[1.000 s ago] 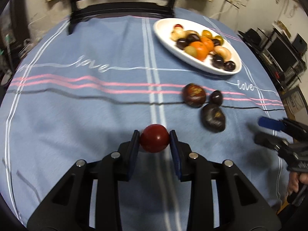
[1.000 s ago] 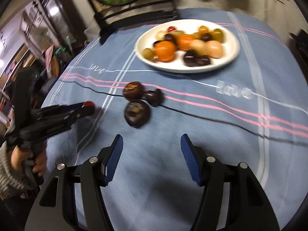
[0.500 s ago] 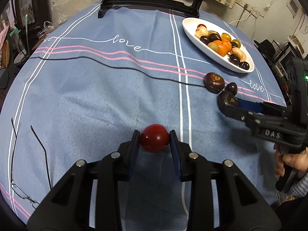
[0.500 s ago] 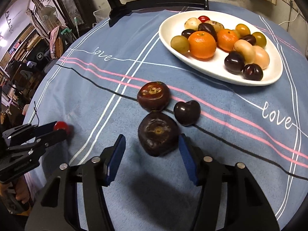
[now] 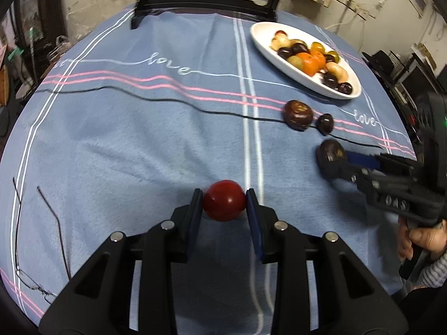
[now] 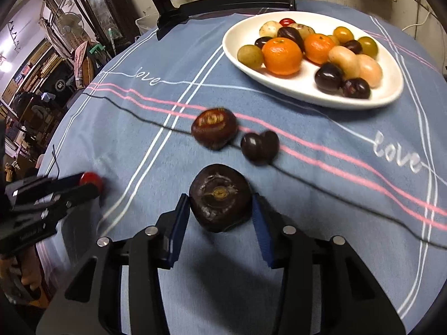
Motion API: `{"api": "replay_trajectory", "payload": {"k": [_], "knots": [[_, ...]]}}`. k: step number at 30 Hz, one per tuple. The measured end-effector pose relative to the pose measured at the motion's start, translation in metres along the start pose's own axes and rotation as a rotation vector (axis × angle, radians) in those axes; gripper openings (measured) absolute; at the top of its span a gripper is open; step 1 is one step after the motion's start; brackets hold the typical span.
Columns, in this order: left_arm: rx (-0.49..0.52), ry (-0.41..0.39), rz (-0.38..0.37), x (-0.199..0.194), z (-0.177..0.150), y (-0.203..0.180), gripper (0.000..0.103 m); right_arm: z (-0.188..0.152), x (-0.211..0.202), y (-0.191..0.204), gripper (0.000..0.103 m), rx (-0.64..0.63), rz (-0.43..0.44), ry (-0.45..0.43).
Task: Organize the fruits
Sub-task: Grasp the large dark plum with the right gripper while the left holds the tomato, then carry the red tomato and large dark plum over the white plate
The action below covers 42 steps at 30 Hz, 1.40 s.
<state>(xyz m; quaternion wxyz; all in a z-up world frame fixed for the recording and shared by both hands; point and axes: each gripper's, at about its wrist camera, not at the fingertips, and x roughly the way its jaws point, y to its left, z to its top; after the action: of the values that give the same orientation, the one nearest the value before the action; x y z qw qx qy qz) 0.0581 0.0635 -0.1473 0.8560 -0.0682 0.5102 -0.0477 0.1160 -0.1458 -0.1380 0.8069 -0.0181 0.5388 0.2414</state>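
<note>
Left gripper [image 5: 225, 205] clamping red fruit [image 5: 224, 203]

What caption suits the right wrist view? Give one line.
Right gripper closing around a dark fruit, two more beside, filled white plate beyond.

Left gripper [image 5: 225, 203]: matte black plastic frame, blue pads on both fingers, four round silver screws; right gripper [image 6: 220, 215] built alike, white lettering on its side; bare-skinned hand [image 5: 419, 240], grey knitted sleeve cuff.
</note>
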Motion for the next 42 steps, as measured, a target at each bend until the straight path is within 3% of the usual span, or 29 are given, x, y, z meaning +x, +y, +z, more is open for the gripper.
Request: {"api": "replay_trajectory", "payload": {"k": [6, 13, 21, 30, 42], "knots": [[0.107, -0.001, -0.067, -0.001, 0.002, -0.035, 0.032, -0.039, -0.034, -0.02, 0.045, 0.07, -0.049, -0.022], [0.22, 0.003, -0.13, -0.002, 0.0, -0.07, 0.032, -0.071, -0.084, -0.047, 0.045, 0.185, -0.13, -0.113], [0.288, -0.03, -0.107, -0.01, 0.01, -0.091, 0.032, -0.074, -0.12, -0.042, 0.045, 0.172, -0.147, -0.193], [0.282, -0.079, -0.073, -0.013, 0.05, -0.097, 0.032, -0.05, -0.127, -0.045, 0.045, 0.145, -0.129, -0.21], [0.278, -0.124, -0.045, 0.007, 0.118, -0.112, 0.032, 0.022, -0.124, -0.072, 0.045, 0.115, -0.1, -0.282]]}}
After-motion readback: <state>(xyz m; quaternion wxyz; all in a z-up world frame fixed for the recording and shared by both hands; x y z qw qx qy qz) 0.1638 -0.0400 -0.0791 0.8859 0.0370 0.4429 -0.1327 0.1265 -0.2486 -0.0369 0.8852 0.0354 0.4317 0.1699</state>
